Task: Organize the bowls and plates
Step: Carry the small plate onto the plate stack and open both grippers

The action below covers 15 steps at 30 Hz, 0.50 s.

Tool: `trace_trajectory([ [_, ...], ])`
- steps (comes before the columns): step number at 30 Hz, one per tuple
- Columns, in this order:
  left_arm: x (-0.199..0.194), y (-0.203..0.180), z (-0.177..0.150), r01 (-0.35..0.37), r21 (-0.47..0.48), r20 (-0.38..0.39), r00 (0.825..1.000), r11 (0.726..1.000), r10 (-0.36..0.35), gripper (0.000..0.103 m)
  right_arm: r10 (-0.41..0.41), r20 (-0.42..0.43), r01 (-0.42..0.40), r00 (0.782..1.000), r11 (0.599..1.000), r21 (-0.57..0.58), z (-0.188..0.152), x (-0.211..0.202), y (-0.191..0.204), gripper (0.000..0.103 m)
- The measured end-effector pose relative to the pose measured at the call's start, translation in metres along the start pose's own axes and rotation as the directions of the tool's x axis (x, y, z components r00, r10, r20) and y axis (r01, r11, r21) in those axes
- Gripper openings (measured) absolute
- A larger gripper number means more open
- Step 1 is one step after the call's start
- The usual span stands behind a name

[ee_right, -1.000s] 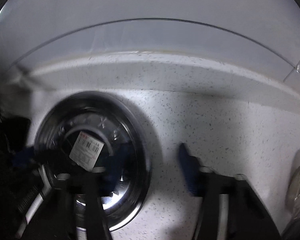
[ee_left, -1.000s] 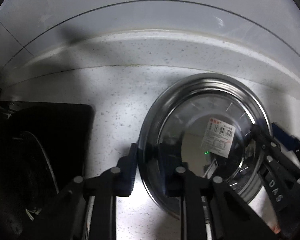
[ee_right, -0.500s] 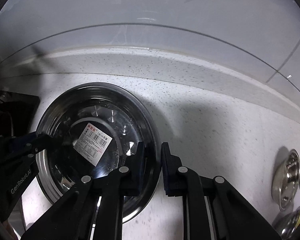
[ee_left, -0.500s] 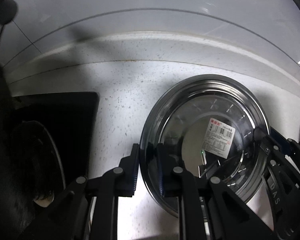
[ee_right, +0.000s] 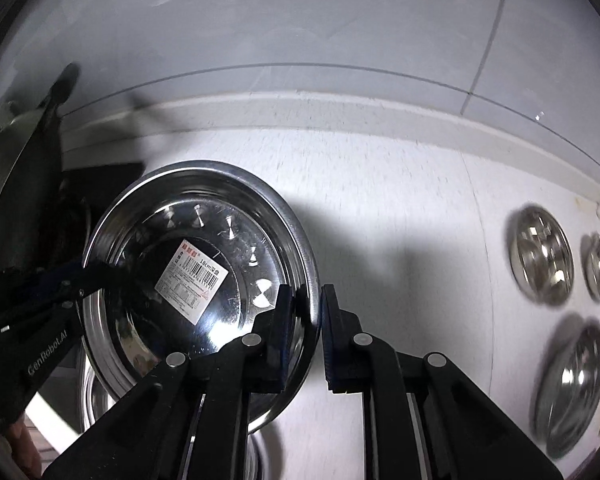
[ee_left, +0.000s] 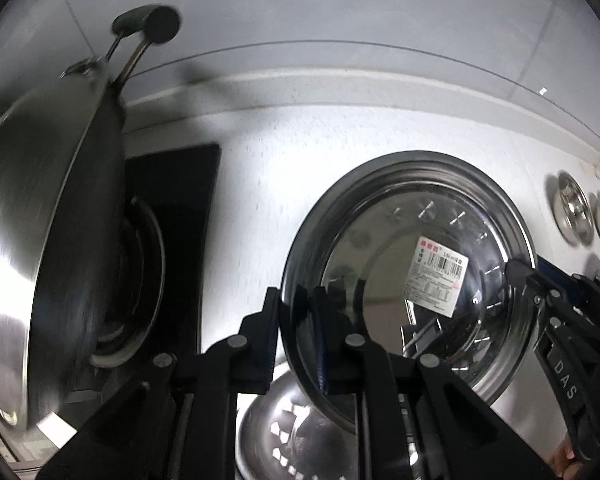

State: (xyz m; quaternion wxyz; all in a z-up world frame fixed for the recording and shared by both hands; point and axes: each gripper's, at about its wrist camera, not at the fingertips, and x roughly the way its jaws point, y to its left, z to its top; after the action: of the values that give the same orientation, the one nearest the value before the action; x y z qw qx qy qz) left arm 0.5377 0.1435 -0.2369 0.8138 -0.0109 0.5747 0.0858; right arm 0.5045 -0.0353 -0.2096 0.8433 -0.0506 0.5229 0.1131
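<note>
A shiny steel plate with a white barcode sticker (ee_left: 404, 248) (ee_right: 204, 248) is held up off the speckled white counter between both grippers. My left gripper (ee_left: 298, 340) is shut on its left rim. My right gripper (ee_right: 304, 332) is shut on its right rim. Each gripper shows in the other's view, the right one (ee_left: 556, 320) and the left one (ee_right: 52, 292). Another steel dish (ee_left: 300, 436) (ee_right: 96, 400) lies below the held plate, mostly hidden.
A steel wok with a dark-tipped handle (ee_left: 48, 216) (ee_right: 16, 184) sits on a black stove (ee_left: 188, 216) at the left. Several small steel bowls (ee_right: 540, 256) (ee_left: 572, 212) lie on the counter at the right. A white tiled wall runs behind.
Both grippers have risen with the plate, lifting it off the counter. The wok, the lower dish and the bowls at the right have come into view.
</note>
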Motion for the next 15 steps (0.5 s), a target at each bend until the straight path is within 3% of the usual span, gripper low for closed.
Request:
trace_trajectory([
  [8,-0.003,0.026,-0.054,-0.005,0.026,-0.011,1.0,1.0,0.005,0.015,0.018,-0.025,-0.019,1.0,0.999,-0.029,-0.058,-0.025,0.026,0.012],
  [15,0.016,0.048,-0.083,0.013,0.017,-0.061,0.998,1.0,-0.012,0.015,0.017,-0.06,-0.021,0.998,0.997,-0.07,-0.088,-0.023,0.048,0.012],
])
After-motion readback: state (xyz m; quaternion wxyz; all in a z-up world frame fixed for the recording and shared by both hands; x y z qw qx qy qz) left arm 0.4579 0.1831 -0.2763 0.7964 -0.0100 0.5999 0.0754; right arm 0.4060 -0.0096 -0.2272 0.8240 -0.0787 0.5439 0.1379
